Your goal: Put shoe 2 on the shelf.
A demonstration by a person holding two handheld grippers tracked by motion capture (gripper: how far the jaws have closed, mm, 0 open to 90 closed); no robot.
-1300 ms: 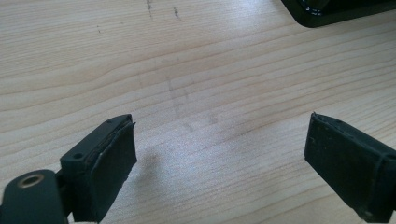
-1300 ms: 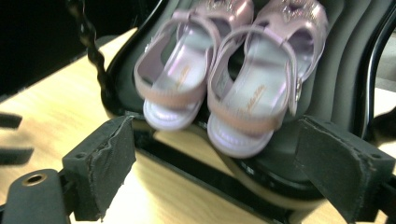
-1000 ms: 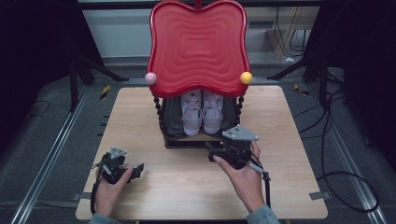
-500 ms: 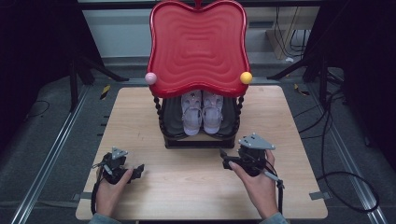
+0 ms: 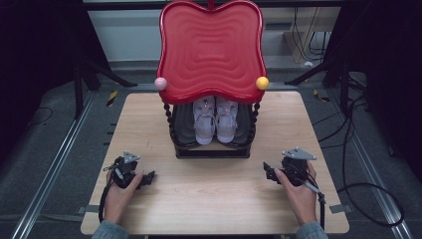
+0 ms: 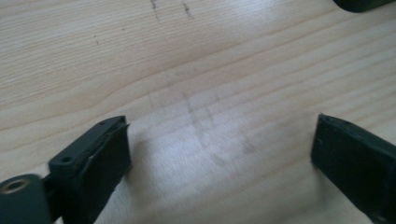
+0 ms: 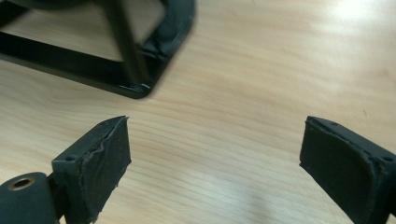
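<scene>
Between your right tool's [image 7: 212, 158] jaws there is bare wood, nothing held, jaws spread wide; same on your left tool [image 6: 219, 163], wide open over empty grain. From the high view your right tool [image 5: 278, 172] sits low on the surface [image 5: 209, 199] at the near right, your left tool [image 5: 137, 177] at the near left, both well apart from the rack. Right gripper view catches the near corner of the black rack base [image 7: 140, 79] just ahead of the jaws, not touching. Judgement: the shoes look placed, so this reads as done or nearly so, with nothing left but parking your hands. Pair of shoes [image 5: 215, 119]: pale, lilac-white, strapped sandal type, side by side, toes toward you, sitting on the lower shelf of the rack [image 5: 211, 149] under the big red wavy top [image 5: 210, 47]. They look level and square to each other. A pink ball [image 5: 160, 83] and a yellow ball [image 5: 262, 82] sit at the top's near corners.
</scene>
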